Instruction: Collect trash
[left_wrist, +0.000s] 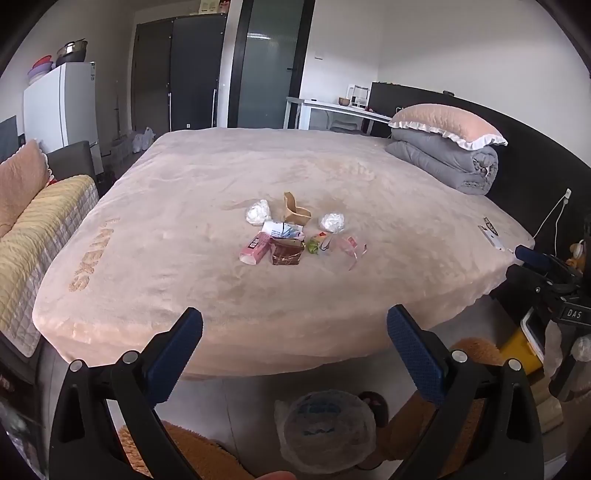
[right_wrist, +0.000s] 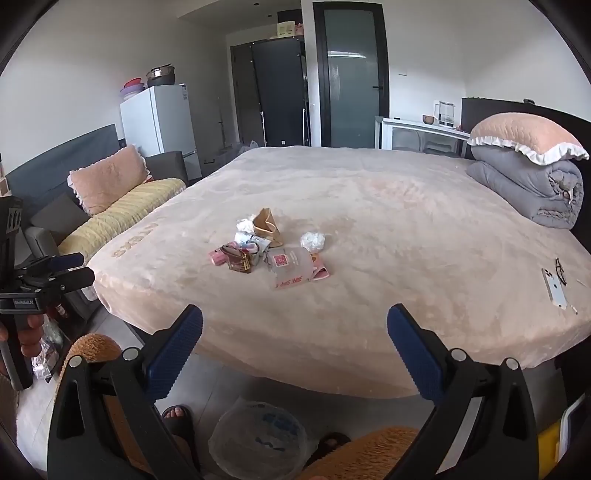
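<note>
Fingers of the left gripper (left_wrist: 294, 334) and right gripper (right_wrist: 294, 332) are both spreading wide with nothing between them, hovering off the near edge of the bed (left_wrist: 184, 206). Mid-bed, the trash pile (left_wrist: 295, 232) is lying well apart from both: a pink carton (left_wrist: 255, 248), brown wrapper (left_wrist: 285, 252), tan paper bag (left_wrist: 294, 213) and crumpled white wads (left_wrist: 331, 222), their print too small to read. "DAS" is showing on the right gripper's body at the far right of the left view.
</note>
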